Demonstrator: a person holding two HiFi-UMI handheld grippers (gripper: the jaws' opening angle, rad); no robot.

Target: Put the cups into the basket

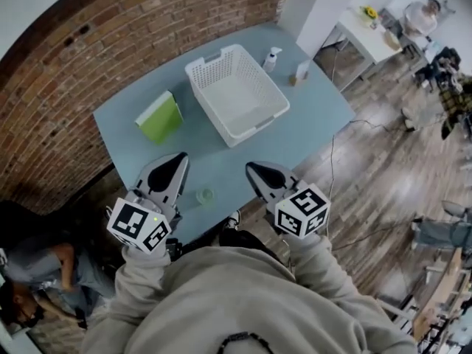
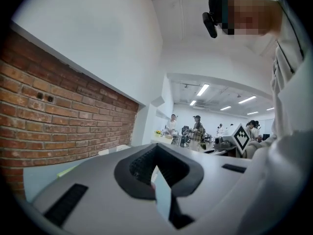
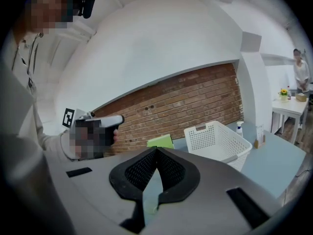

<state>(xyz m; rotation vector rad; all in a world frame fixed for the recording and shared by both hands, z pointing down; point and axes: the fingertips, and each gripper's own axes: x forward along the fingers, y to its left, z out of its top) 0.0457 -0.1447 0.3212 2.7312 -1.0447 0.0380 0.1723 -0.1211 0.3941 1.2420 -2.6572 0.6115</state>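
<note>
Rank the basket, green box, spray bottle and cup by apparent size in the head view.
1. basket
2. green box
3. spray bottle and cup: about alike, and the cup sits nearer the camera, so unranked.

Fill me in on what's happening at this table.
A person stands at the blue table with a gripper in each hand. The left gripper and right gripper are both shut and empty, flanking a small clear cup near the table's edge. The white basket sits empty farther back.

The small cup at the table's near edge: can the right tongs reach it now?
Probably yes: the cup stands alone beside the right tongs, with nothing between; they are shut and must open first.
</note>
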